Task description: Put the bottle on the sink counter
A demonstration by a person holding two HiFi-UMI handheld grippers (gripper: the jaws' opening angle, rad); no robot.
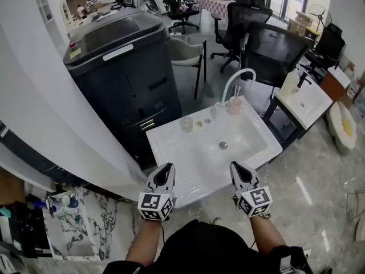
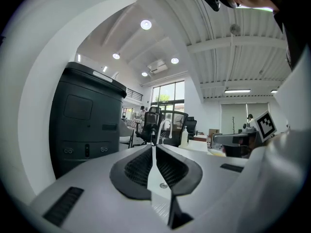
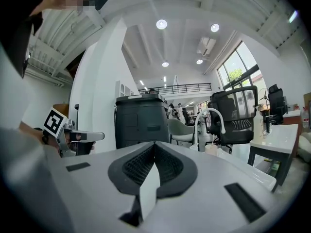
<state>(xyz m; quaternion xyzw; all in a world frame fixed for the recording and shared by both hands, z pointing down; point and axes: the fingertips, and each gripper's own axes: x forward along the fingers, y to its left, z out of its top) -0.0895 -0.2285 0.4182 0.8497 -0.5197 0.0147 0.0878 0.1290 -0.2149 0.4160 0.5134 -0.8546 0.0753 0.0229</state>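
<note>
Left tool (image 1: pixel 166 168), right tool (image 1: pixel 236 166): both shut, empty, at sink bench (image 1: pixel 165 138) near edge | bottle (image 3: pixel 257 124): on far-right table (image 3: pixel 279 132), apart from sink; jars (image 1: pixel 187 123) on far rim | step: likely fetching; needs opened tool.

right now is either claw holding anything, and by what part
Nothing is held. The left claw and the right claw are both shut with jaws together and nothing between them, by the near edge of the white sink.
</note>
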